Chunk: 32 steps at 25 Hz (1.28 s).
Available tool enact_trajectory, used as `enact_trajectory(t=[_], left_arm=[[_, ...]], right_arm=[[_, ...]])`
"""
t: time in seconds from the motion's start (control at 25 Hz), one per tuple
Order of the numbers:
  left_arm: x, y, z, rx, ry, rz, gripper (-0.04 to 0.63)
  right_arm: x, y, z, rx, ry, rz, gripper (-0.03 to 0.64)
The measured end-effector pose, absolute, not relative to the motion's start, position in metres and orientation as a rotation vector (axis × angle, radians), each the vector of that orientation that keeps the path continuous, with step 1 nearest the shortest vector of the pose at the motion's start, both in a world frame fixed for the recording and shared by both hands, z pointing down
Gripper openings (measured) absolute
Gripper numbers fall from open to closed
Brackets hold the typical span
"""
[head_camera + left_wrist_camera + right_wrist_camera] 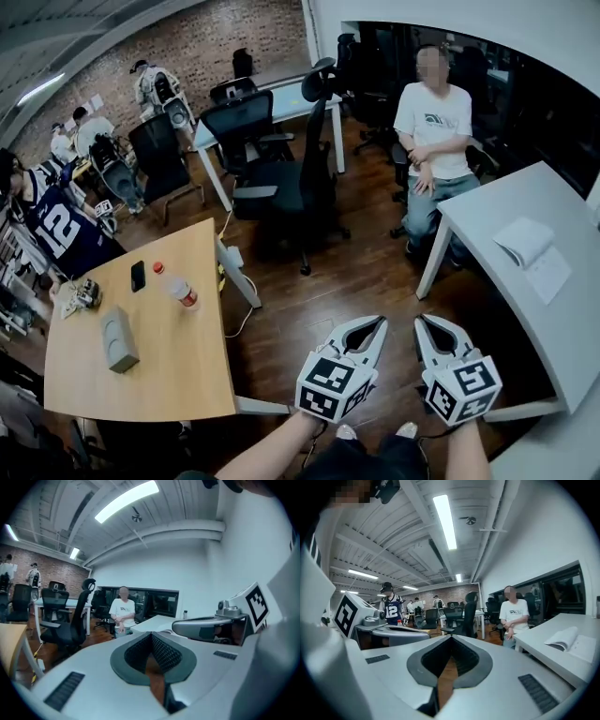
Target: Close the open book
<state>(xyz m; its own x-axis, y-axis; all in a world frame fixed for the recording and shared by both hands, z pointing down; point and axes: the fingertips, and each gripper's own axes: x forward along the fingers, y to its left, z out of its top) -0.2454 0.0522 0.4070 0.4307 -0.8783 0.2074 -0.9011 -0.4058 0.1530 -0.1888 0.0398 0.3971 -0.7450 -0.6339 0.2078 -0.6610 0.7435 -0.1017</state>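
Observation:
The open book [530, 246] lies with its pages up on the white table [511, 300] at the right of the head view. The right gripper view shows the book [569, 639] at its right edge, far off. Both grippers hang side by side over the wooden floor, well short of the table. My left gripper [379, 322] is shut and holds nothing, its jaw tips meeting [151, 634]. My right gripper [422, 322] is shut as well, empty [451, 637], and is the one nearer the table.
A person in a white shirt [433, 141] sits beyond the white table. Black office chairs [286, 178] stand in the middle of the room. The wooden table [178, 366] at the left carries a bottle [176, 285], a phone and a grey box. A person in a jersey [52, 225] stands by it.

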Motion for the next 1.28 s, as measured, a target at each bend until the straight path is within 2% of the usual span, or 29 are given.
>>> enact_trajectory(t=[0.4, 0.76, 1.0, 1.28], left_arm=[[-0.098, 0.017, 0.413, 2.62, -1.227, 0.246, 0.005], [0.004, -0.025, 0.423, 2.646, -1.139, 0.343, 0.005], [0.056, -0.053, 0.419, 2.658, -1.113, 0.347, 0.005], [0.087, -0.097, 0.435, 2.676, -1.022, 0.367, 0.005]], right_arm=[[-0.03, 0.018, 0.415, 1.446, -2.627, 0.383, 0.005], [0.081, -0.023, 0.417, 1.572, -2.614, 0.424, 0.005], [0.136, -0.05, 0.406, 1.611, -2.606, 0.399, 0.005], [0.167, -0.087, 0.424, 1.677, -2.534, 0.426, 0.005]])
